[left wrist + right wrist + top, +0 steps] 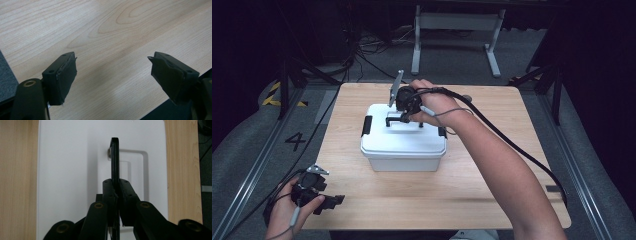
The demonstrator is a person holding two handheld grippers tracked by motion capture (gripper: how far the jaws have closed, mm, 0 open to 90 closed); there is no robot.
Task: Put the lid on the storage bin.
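On the middle of the wooden table [492, 200] sits a white lidded box [404, 150]; the right gripper [116, 195] is clamped on its raised black handle [115, 157], probably ready to lift straight up. The left gripper [112, 75] rests wide open and empty near the table's front corner.

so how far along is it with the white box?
Done: right gripper is shut on the black handle, raised upright off the white box's lid. In hand: that grip, box on the table, side latch apparently down. Left: lifting or opening. Left gripper open, idle.
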